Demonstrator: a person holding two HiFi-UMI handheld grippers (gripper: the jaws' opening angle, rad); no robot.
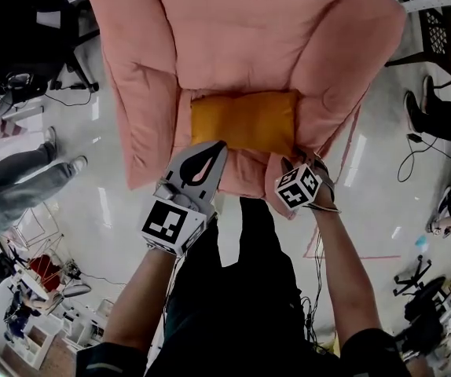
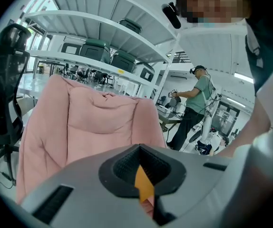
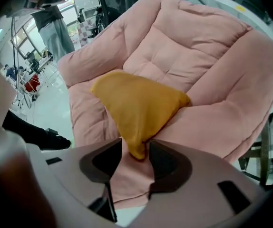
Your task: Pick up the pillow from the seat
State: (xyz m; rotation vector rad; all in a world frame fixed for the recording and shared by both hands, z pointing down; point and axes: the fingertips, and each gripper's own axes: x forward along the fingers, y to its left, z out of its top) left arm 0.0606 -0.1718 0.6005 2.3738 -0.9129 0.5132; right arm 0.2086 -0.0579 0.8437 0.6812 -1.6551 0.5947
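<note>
Nothing's lifted yet: the orange pillow [image 1: 243, 121] sits on the pink armchair seat [image 1: 241, 45], right tool [image 3: 135, 152] gaping wide around its near corner but not pinching, left tool [image 1: 218, 149] closed up empty beside it.

Glossy pale floor [image 1: 108, 199], white shelving [image 2: 103, 28].

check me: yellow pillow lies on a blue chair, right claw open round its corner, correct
Not blue: the chair is pink, as the right gripper view shows. The yellow pillow lies on it, right claw open round its corner.
</note>
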